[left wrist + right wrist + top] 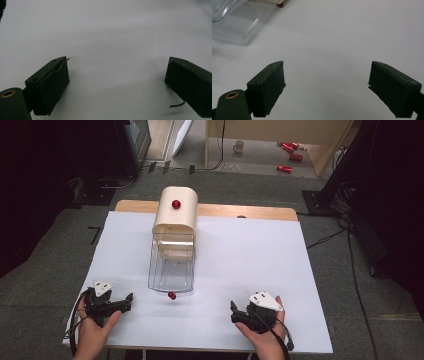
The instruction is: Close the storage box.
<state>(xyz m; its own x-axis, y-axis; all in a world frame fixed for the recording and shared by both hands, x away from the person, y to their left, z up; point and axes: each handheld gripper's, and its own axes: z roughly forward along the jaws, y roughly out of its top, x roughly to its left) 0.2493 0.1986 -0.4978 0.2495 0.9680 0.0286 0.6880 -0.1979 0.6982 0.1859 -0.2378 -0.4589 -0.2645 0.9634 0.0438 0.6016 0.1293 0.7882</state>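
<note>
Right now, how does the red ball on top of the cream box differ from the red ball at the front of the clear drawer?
The red knob on the cream lid sits high on the curved top at the far end; the red knob on the clear drawer sits low, just above the white table, at the near end. The lid knob looks larger and brighter; the drawer knob looks smaller and darker. Both are round, red and untouched, with both grippers apart from them.
</note>
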